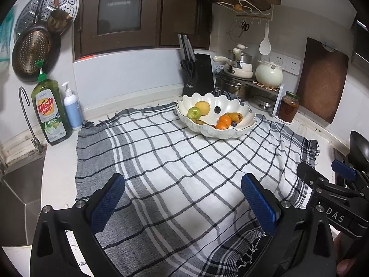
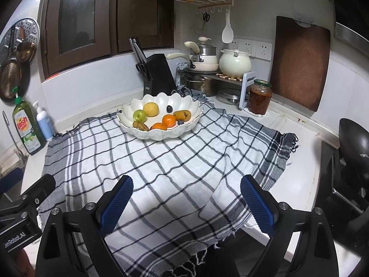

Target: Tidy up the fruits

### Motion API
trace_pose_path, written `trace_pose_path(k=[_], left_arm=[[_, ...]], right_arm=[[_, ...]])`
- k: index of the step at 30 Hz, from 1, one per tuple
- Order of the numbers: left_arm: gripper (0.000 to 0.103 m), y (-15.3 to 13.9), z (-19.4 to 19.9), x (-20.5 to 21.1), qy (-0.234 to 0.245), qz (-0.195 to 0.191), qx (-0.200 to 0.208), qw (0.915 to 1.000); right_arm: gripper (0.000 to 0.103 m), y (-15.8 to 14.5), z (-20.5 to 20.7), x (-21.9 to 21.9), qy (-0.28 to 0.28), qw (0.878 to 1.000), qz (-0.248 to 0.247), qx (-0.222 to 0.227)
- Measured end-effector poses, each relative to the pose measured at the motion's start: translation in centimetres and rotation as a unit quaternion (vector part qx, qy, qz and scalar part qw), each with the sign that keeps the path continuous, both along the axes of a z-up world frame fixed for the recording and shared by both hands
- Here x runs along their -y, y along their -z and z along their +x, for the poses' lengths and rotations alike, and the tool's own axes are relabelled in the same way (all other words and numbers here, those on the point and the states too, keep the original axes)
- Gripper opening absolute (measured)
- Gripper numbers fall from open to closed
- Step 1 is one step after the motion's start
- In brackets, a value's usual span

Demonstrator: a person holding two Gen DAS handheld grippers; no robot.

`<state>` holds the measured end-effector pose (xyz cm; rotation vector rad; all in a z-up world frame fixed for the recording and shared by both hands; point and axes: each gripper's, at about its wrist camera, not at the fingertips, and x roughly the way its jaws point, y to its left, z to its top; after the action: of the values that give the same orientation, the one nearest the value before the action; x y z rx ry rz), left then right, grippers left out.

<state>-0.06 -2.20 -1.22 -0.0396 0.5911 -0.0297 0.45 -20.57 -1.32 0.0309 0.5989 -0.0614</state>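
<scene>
White kitchen counter, with a grey-and-white checked cloth (image 1: 175, 175) spread across most of it. At twelve o'clock on the cloth sits one scalloped white bowl (image 2: 138, 133), and all the fruit is inside it: one green apple (image 2: 139, 115) at the bowl's nine o'clock, one yellow round fruit (image 2: 151, 109) touching it at eleven, one dark plum (image 2: 169, 108) alone at twelve, one spotted mango (image 2: 182, 114) at two, two oranges (image 2: 168, 120) side by side near the middle, one blueberry (image 2: 180, 122) just beside the mango, and a small yellowish-brown piece (image 2: 141, 125) at seven that I cannot identify.

Behind the bowl stands a black knife block (image 2: 159, 73), touching nothing. At one o'clock a rack carries cream pots (image 2: 234, 62) above a steel pot; a glass jar (image 2: 259, 97) of something reddish stands at two, with a brown cutting board (image 2: 299, 62) leaning on the wall past it. At nine o'clock are one dish soap bottle (image 1: 52, 113) and one white pump bottle (image 1: 72, 108), near the sink (image 1: 20, 198).

Left gripper (image 1: 182, 204) hovers over the near cloth, jaws spread wide, holding nothing. Right gripper (image 2: 186, 204) is likewise wide and empty, well apart from the bowl. Nothing lies between either claw and the bowl
</scene>
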Motion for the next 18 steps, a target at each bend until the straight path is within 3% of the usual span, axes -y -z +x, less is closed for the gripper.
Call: trace_pose_path(k=[18], left_arm=[[0.103,0.10,-0.03,-0.13,0.003,0.001,-0.001,1.0000]], right_arm=[[0.095,-0.02,-0.20,0.16,0.002,1.000,0.001,0.002]])
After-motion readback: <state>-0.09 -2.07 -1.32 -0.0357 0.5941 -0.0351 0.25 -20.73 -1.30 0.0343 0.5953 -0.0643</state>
